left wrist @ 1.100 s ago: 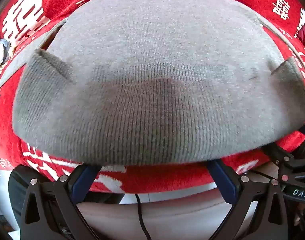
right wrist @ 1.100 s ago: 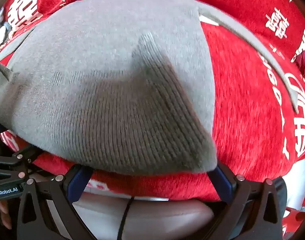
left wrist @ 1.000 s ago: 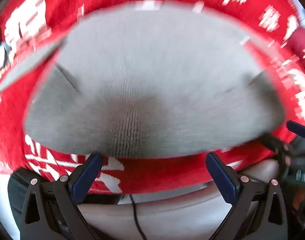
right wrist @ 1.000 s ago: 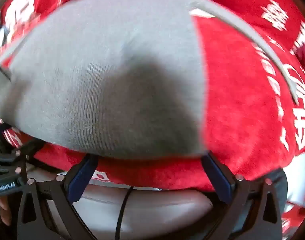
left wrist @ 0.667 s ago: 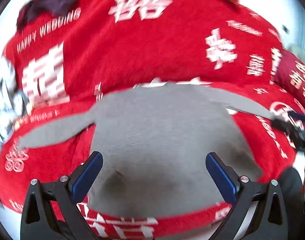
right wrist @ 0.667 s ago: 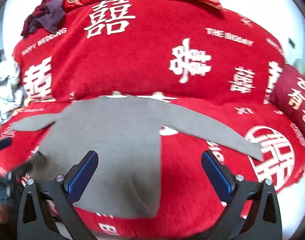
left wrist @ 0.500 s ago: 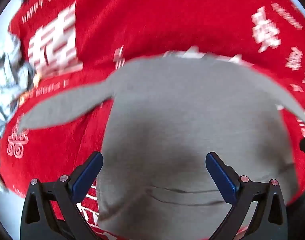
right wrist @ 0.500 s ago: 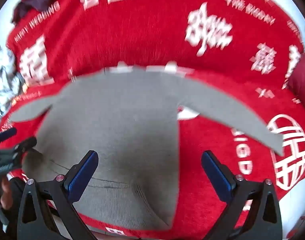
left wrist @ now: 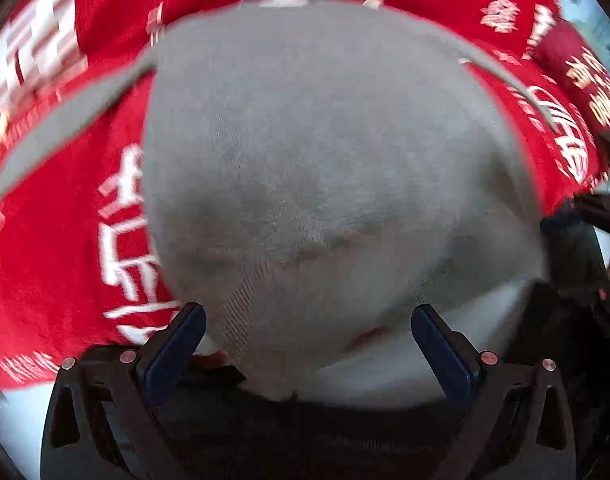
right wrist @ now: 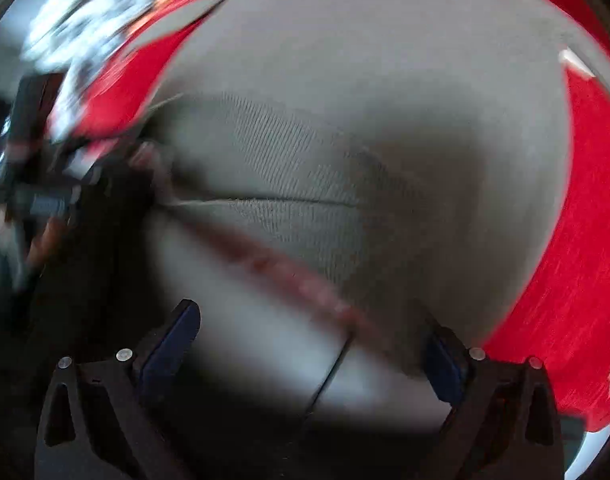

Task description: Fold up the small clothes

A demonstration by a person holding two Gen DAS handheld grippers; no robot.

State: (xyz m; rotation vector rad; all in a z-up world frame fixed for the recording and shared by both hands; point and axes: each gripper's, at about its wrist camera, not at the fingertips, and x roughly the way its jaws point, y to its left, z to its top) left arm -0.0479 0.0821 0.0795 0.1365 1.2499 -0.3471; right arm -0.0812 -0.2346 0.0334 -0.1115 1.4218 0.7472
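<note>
Hovering spread-jawed and empty at 6 o'clock, left gripper (left wrist: 307,344) and right gripper (right wrist: 311,342) flank the hem of the grey knit sweater (left wrist: 325,152), lying flat on the red blanket (left wrist: 57,248), likely lining up bottom corners for a fold.

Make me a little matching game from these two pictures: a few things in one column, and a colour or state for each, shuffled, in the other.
Things:
1. sweater
2. blanket
3. left tongs
4. finger pads

Colour or state:
A. red with white lettering
B. dark blue
C. grey knit, lying spread out
D. open, holding nothing

Pairs: 1-C, 2-A, 3-D, 4-B
</note>
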